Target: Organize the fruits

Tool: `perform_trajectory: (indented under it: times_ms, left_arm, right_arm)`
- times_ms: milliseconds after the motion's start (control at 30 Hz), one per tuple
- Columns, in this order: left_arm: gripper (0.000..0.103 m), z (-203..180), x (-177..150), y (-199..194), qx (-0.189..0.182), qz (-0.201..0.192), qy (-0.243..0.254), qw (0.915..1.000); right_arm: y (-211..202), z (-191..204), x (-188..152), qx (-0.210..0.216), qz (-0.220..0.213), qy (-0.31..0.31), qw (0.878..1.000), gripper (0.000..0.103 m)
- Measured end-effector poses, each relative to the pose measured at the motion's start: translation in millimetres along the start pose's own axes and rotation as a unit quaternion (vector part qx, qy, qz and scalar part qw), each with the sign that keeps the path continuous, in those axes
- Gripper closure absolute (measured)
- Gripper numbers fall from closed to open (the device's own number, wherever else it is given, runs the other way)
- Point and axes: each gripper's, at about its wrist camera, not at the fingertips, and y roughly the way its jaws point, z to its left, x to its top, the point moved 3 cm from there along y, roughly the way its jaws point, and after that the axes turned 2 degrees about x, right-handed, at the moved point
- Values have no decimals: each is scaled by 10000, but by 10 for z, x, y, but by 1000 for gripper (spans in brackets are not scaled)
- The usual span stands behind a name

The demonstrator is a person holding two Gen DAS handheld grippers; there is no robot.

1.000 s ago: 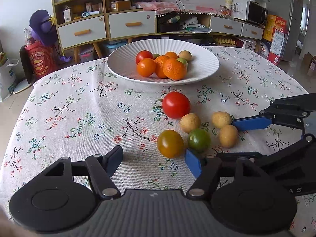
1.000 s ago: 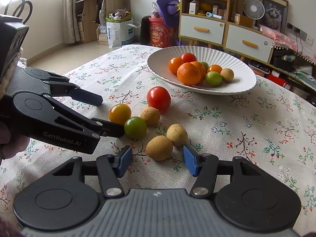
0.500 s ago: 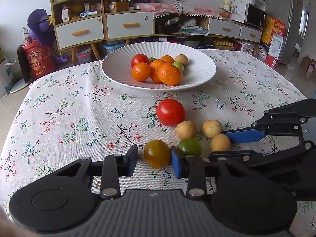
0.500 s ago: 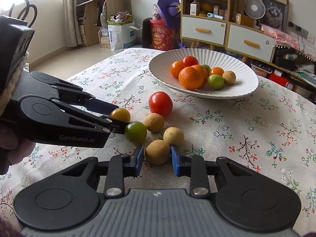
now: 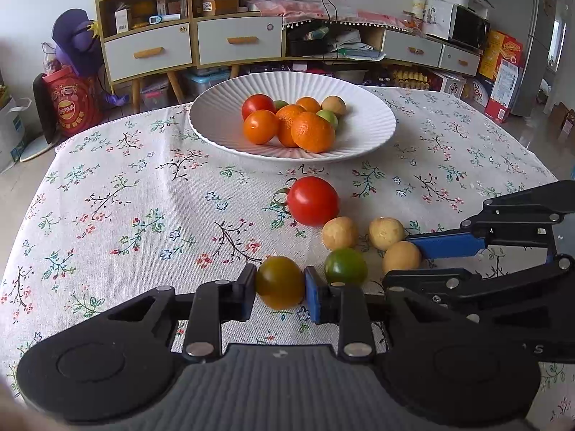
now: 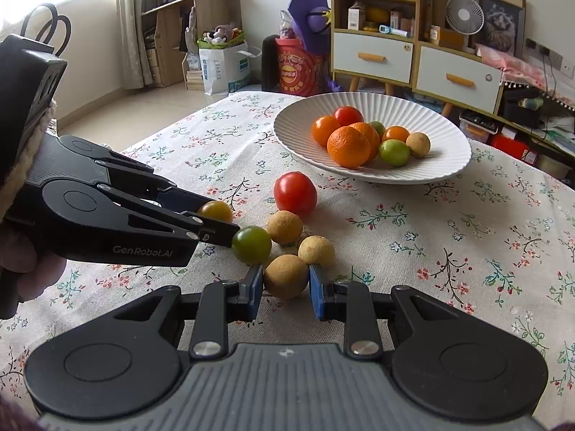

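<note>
Jaws of both claws have just closed: left gripper (image 5: 280, 283) clamps the olive-yellow round tomato (image 5: 279, 281), right gripper (image 6: 286, 289) the tan rough-skinned round fruit (image 6: 286, 276); both seem ready to lift toward the white ribbed plate (image 6: 442, 165).

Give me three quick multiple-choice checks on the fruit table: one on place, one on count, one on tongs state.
1. Where is the big red tomato?
A. in the white plate
B. on the tablecloth, short of the plate
C. in the right tongs

2. How many tan round fruits lie outside the plate?
A. one
B. three
C. five

3. What are the left tongs doing?
A. standing open over bare cloth
B. closed on the yellow-brown tomato
C. closed on the green tomato

Answers: 1 B, it sits on the cloth; 2 B, three by the tomatoes; 3 B, both pads press it.
</note>
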Motion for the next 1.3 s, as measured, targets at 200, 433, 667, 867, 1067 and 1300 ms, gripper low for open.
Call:
perform_trajectory:
  times_ms: [200, 433, 667, 867, 1067, 1300]
  left_arm:
    - [83, 8, 17, -13, 12, 47, -82, 10000]
    - [83, 1, 87, -54, 11, -29, -149, 9999]
    - [83, 19, 187, -89, 55, -113, -262, 9996]
    - [83, 16, 313, -123, 73, -225, -372, 9990]
    - [83, 4, 465, -131, 100, -355, -489, 9981]
    - [83, 25, 657, -70, 198, -433, -708, 9964]
  right_arm:
    - [-18, 3, 29, 23, -42, 10, 10000, 78]
    - [-68, 7, 90, 58, -157, 38, 9999, 78]
    - [-100, -33, 204, 36, -300, 118, 9995, 78]
    - [-109, -110, 321, -34, -440, 210, 9988, 78]
    - [-116, -213, 427, -106, -562, 304, 9979, 78]
    - [-131, -337, 535, -185, -708, 377, 9966, 78]
